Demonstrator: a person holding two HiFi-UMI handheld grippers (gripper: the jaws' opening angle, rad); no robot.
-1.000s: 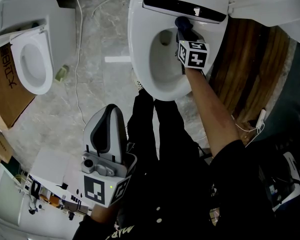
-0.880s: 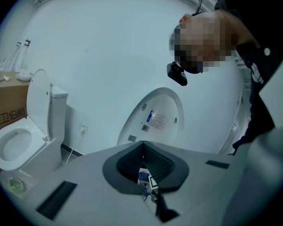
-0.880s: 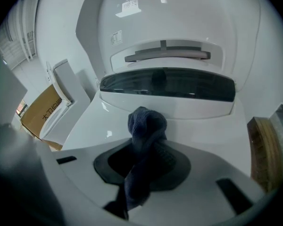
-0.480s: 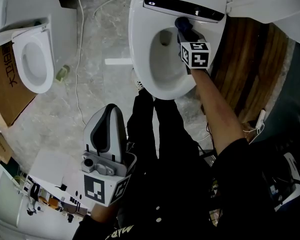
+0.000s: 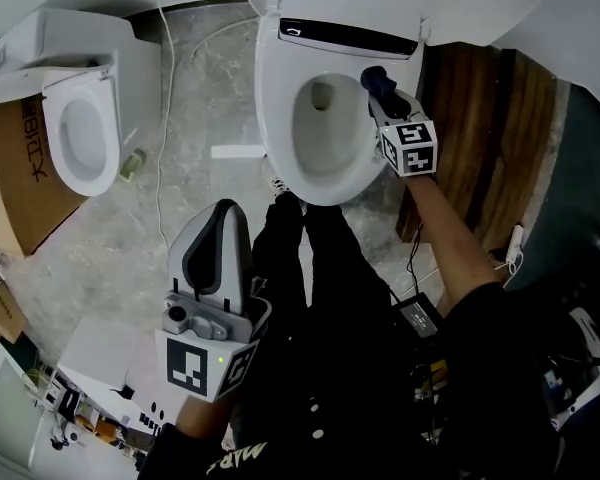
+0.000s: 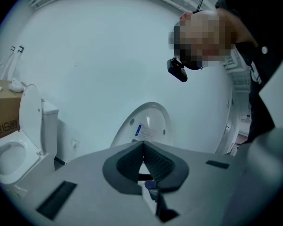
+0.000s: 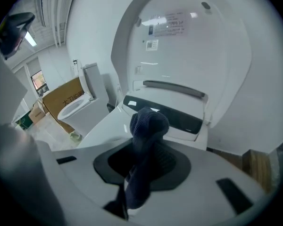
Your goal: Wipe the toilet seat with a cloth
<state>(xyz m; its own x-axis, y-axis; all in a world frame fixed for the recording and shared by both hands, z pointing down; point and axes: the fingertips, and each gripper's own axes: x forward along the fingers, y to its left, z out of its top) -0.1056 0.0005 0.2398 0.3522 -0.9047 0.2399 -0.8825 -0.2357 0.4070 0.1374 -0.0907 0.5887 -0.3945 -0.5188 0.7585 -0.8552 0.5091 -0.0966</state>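
Our R gripper [image 5: 380, 96] has its jaws clamped on a dark blue cloth [image 5: 373, 76], held at the rear right edge of the toilet seat [image 5: 278, 118], just beside the black strip [image 5: 350, 36]; contact w/ seat unclear. L gripper [image 5: 218, 230], jaws closed on nothing, hangs well apart from the seat.
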